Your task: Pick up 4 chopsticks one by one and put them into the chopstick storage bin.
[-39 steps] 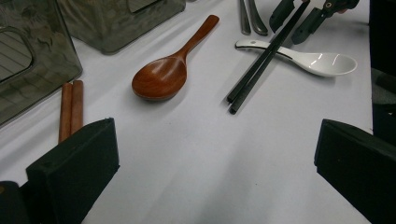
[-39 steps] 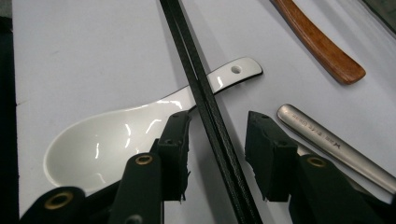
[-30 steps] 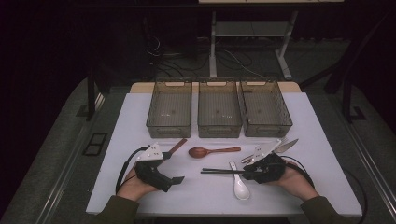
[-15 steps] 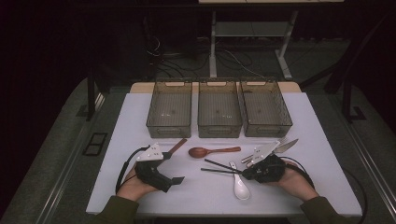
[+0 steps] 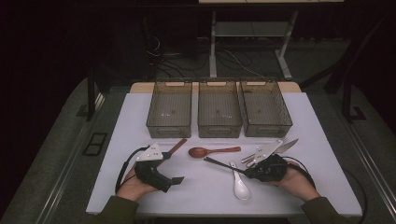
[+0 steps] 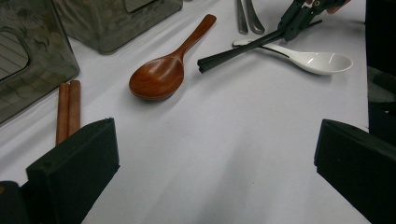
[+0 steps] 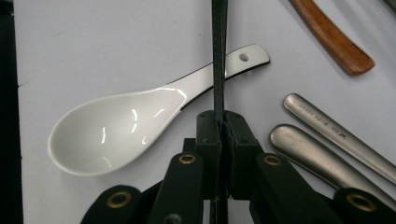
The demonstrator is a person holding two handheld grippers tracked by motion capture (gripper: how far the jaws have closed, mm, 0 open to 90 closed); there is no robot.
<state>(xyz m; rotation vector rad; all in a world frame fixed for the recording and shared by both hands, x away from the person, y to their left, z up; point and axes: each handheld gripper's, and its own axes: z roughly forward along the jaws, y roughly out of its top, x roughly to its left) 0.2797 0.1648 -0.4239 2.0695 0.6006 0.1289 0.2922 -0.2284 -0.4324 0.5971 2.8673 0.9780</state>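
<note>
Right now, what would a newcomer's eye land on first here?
Probably the right gripper near the table's front right, its fingers shut on black chopsticks that cross over a white ceramic spoon. Next, the glossy wooden spoon at the centre, and three clear bins lined up behind it. The left gripper sits open at front left.

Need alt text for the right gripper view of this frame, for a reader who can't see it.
The right gripper has its black jaws shut on dark chopsticks that run straight up across the handle of a white ceramic spoon lying on the white table. Two metal utensil handles lie at right, a wooden handle at top right.
</note>
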